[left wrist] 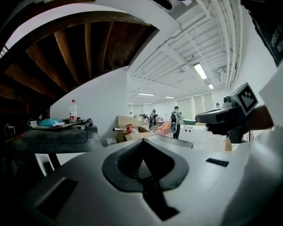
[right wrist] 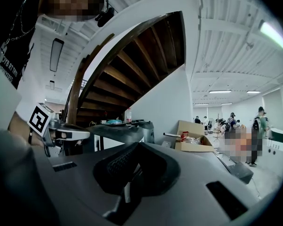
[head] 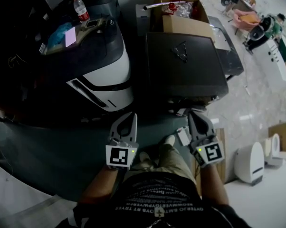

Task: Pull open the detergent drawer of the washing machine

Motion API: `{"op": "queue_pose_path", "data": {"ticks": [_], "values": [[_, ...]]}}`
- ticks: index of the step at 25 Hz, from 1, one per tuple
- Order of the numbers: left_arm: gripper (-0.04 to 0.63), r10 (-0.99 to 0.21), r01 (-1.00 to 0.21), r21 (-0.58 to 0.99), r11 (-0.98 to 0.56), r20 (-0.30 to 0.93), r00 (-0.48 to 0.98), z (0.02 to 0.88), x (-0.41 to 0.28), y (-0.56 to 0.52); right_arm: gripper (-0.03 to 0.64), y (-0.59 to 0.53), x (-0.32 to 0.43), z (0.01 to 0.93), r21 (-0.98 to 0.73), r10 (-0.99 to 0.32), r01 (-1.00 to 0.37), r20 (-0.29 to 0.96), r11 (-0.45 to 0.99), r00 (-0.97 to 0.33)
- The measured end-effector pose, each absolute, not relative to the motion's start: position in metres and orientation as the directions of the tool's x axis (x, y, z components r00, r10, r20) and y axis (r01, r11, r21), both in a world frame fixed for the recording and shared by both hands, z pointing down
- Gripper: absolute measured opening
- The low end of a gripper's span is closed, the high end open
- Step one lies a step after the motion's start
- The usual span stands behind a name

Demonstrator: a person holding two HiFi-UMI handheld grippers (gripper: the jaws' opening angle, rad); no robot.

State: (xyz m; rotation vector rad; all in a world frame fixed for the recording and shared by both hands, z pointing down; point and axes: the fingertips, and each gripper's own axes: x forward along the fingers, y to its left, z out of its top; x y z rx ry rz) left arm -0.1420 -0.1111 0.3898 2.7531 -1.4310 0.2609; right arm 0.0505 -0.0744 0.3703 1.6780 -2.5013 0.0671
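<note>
The dark, square-topped washing machine (head: 183, 63) stands just ahead of me in the head view. Its front face is seen edge-on from above, and I cannot make out the detergent drawer. Both grippers hang side by side short of the machine's near edge, touching nothing. My left gripper (head: 132, 117) is shut with nothing between its fingers, and its jaws meet in the left gripper view (left wrist: 142, 142). My right gripper (head: 193, 114) is also shut and empty (right wrist: 134, 147), pointing at the machine's front right part. Each gripper shows in the other's view, the right gripper (left wrist: 226, 117) and the left gripper (right wrist: 61, 134).
A rounded white-and-dark appliance (head: 102, 75) stands left of the machine, with a water bottle (head: 80, 8) on top. An open cardboard box (head: 181, 13) sits behind the machine. White units (head: 250, 163) stand at the right. My shoe (head: 169, 139) is on the floor between the grippers.
</note>
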Motion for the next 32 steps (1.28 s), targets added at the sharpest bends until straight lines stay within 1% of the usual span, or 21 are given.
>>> {"op": "queue_pose_path", "data": {"ticks": [8, 17, 25, 29, 32], "values": [[0.003, -0.813, -0.826, -0.035, -0.562, 0.206, 0.545, 0.416, -0.133, -0.132, -0.006, -0.101, 0.064, 0.400, 0.017, -0.898, -0.914, 0.195, 0.406, -0.395], [0.003, -0.810, -0.838, -0.029, -0.546, 0.275, 0.518, 0.466, -0.092, -0.171, -0.006, -0.133, 0.109, 0.451, -0.002, -0.859, -0.897, 0.286, 0.443, -0.425], [0.003, -0.801, -0.829, -0.069, -0.554, 0.314, 0.509, 0.507, -0.066, -0.196, -0.006, -0.166, 0.128, 0.496, -0.005, -0.830, -0.874, 0.312, 0.486, -0.463], [0.003, -0.793, -0.837, -0.045, -0.546, 0.349, 0.499, 0.536, -0.060, -0.202, -0.006, -0.174, 0.132, 0.522, -0.025, -0.812, -0.868, 0.340, 0.496, -0.474], [0.004, -0.795, -0.835, -0.064, -0.546, 0.354, 0.493, 0.552, -0.056, -0.210, -0.006, -0.181, 0.134, 0.539, -0.036, -0.803, -0.864, 0.353, 0.502, -0.481]]}}
